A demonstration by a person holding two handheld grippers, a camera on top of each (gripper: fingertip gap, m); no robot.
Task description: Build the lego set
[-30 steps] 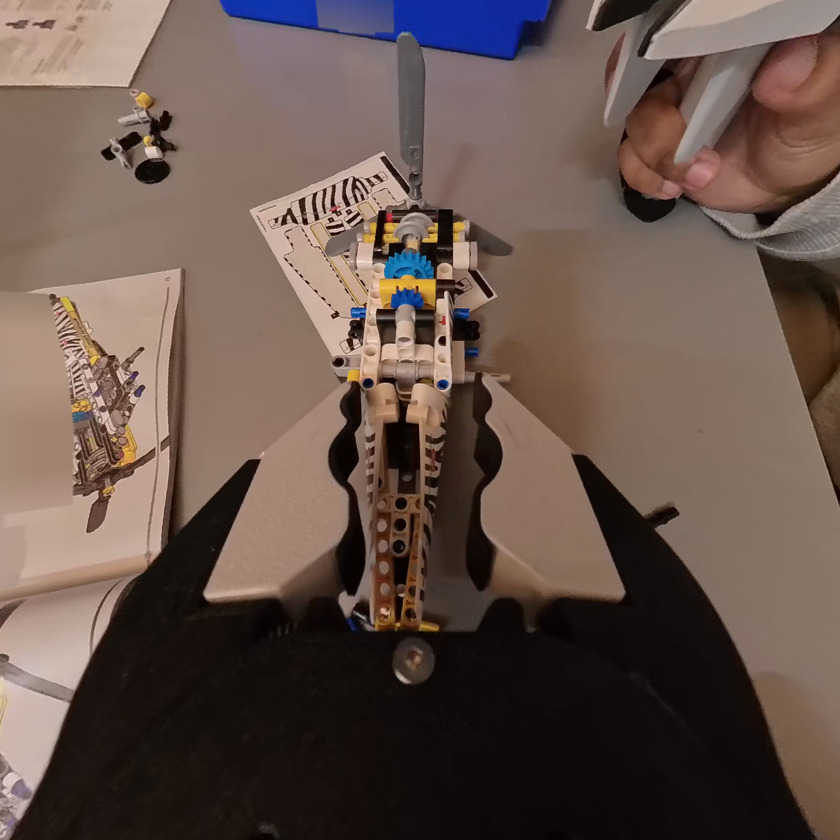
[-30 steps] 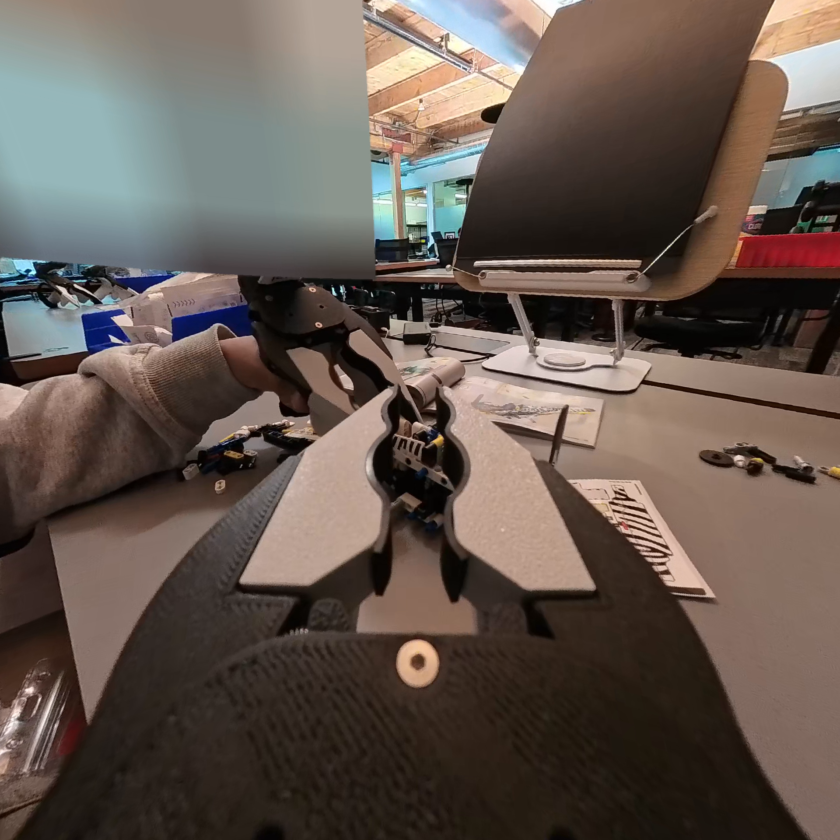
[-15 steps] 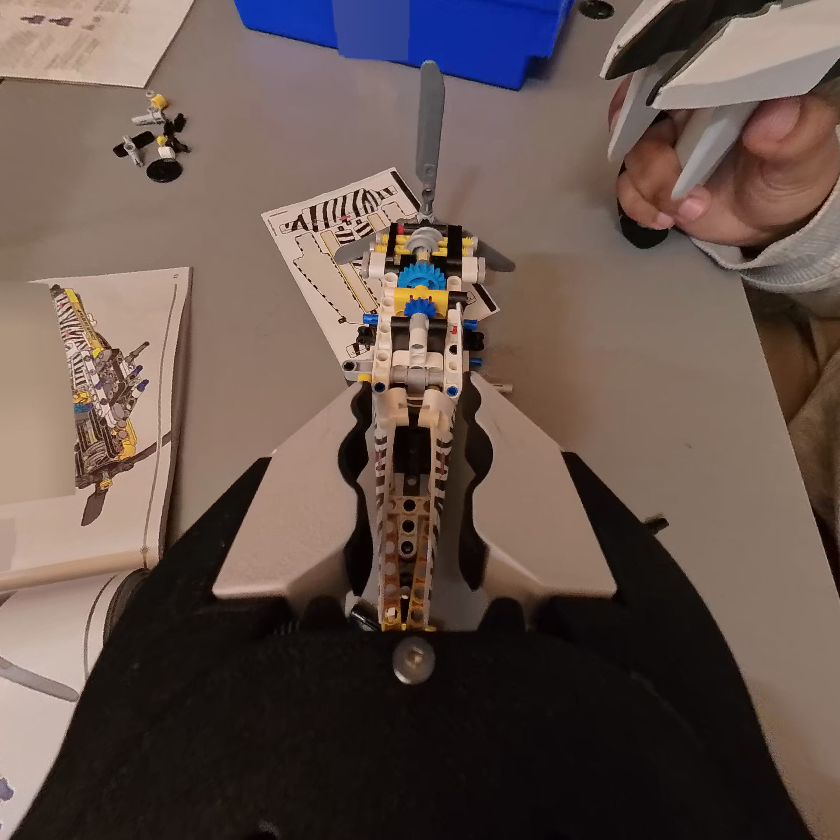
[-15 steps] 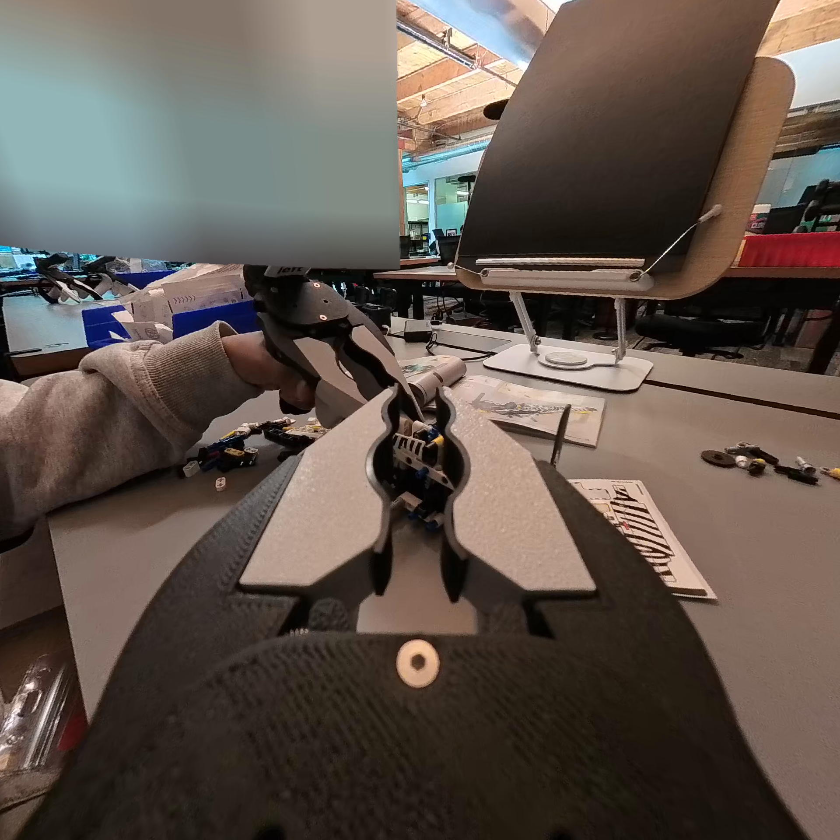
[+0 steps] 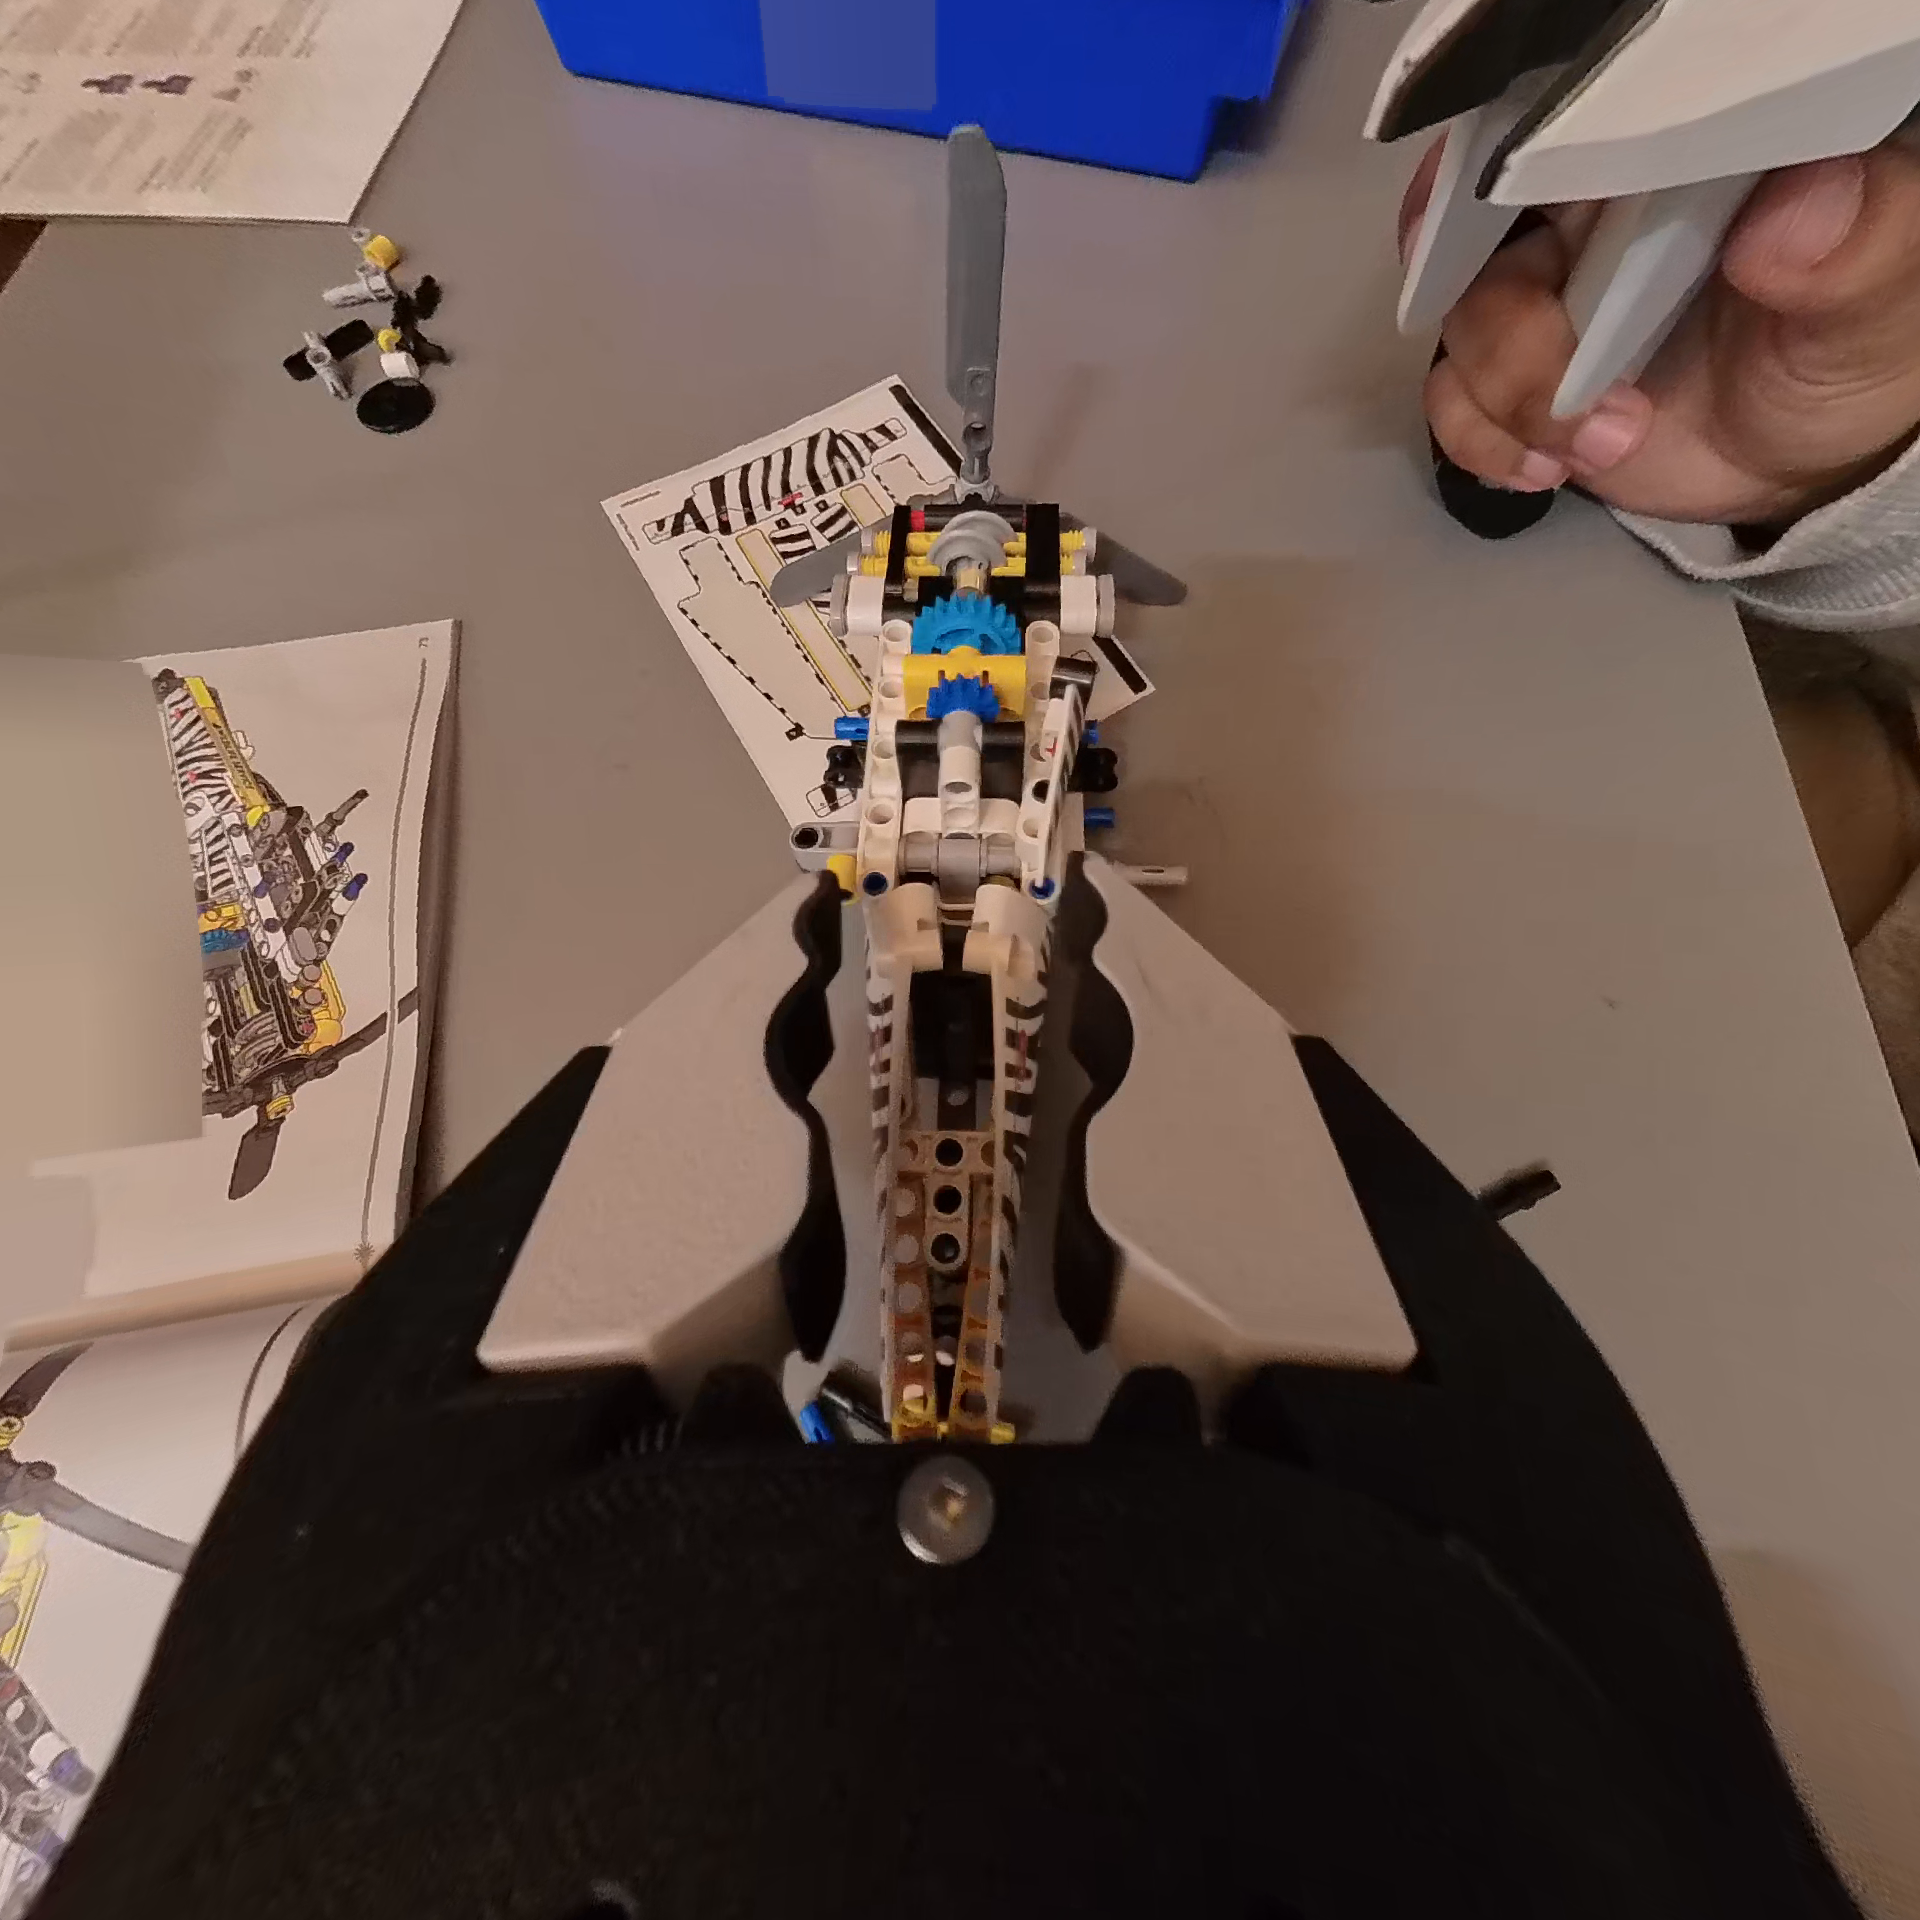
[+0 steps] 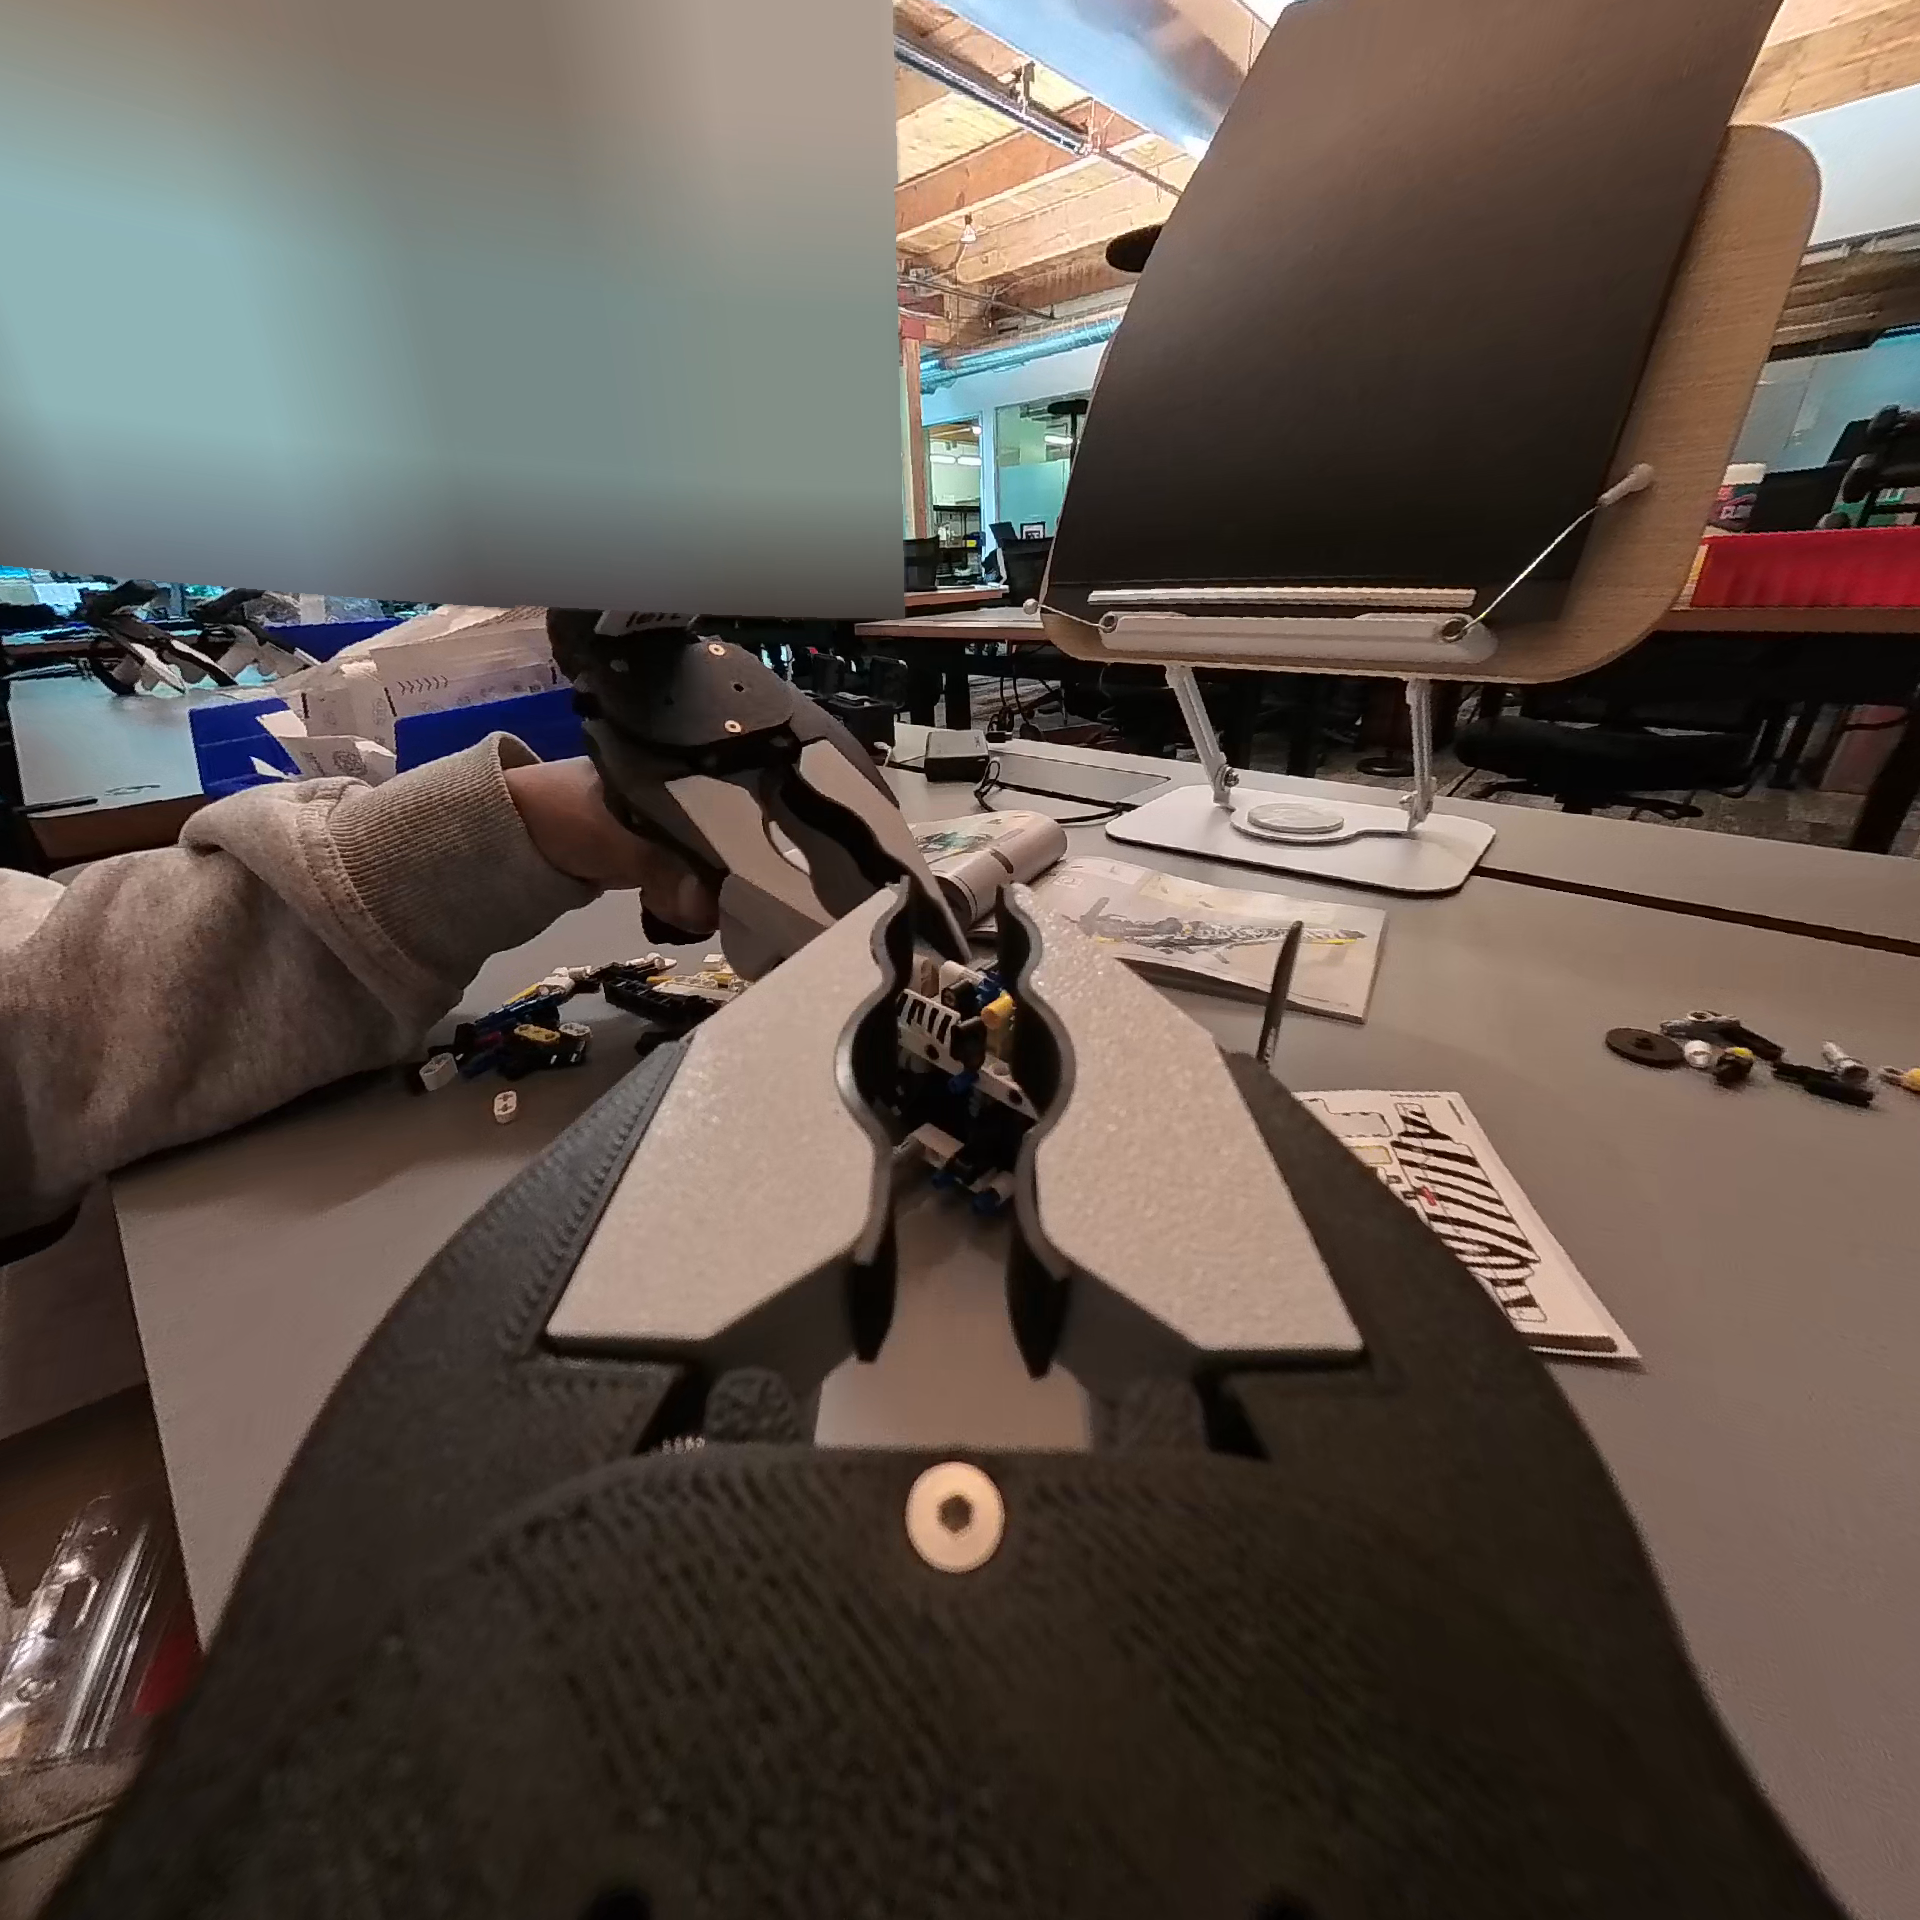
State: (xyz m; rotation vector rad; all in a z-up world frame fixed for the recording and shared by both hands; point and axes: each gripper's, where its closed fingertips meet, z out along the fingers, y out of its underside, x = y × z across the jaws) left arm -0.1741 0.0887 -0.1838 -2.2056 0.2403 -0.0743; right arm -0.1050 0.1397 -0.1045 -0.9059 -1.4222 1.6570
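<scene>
The lego model (image 5: 966,748), a zebra-striped plane body with blue gears and a grey propeller (image 5: 975,239), lies lengthwise between the fingers of my left gripper (image 5: 956,894). The left gripper is shut on its striped rear half and holds it above the grey table. My right gripper (image 6: 956,899) has its fingers drawn almost together with a narrow gap and nothing in it. It hovers just in front of the model (image 6: 945,1039), which shows through the gap. It also shows in the left wrist view (image 5: 1507,312), held in a hand at the top right.
A zebra sticker sheet (image 5: 748,561) lies under the model's nose. An open instruction booklet (image 5: 260,914) is at the left, small loose parts (image 5: 374,322) at the far left, a blue bin (image 5: 935,62) at the back. The table edge (image 5: 1787,727) runs on the right. A tablet stand (image 6: 1403,416) stands behind. The grippers' ends are close to 12 centimeters from one another.
The left gripper has drawn back a little with the model, so more of the blue bin shows. The right gripper has hardly moved.
</scene>
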